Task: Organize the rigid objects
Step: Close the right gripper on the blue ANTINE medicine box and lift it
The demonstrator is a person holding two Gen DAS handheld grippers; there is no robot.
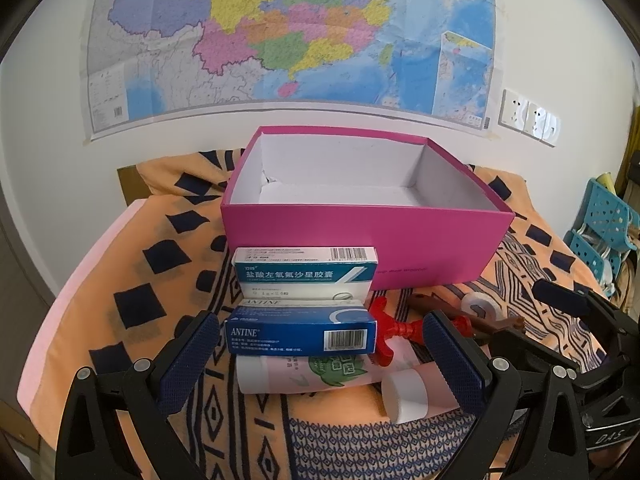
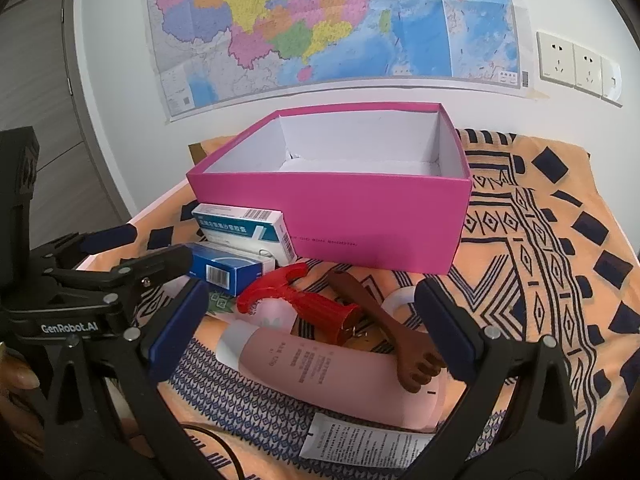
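Clutter waits in front of the empty pink box [image 1: 368, 240], nothing packed yet.
At lower centre, the left gripper [image 1: 324, 354] gapes around the ANTINE carton [image 1: 302, 332]; right gripper [image 2: 316, 328], likewise wide and empty, frames the pink tube [image 2: 336, 372]. Next: close, lift, place inside.

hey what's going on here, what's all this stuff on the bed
A person holds a two-finger gripper in each hand and is tidying loose items into the pink box, whose visible inside looks bare. Both the left gripper and right gripper are open and hold nothing. In front of the box lie two medicine cartons, the teal-and-white carton and the blue ANTINE carton, plus a red plastic tool, a brown wooden massager and a pink tube.
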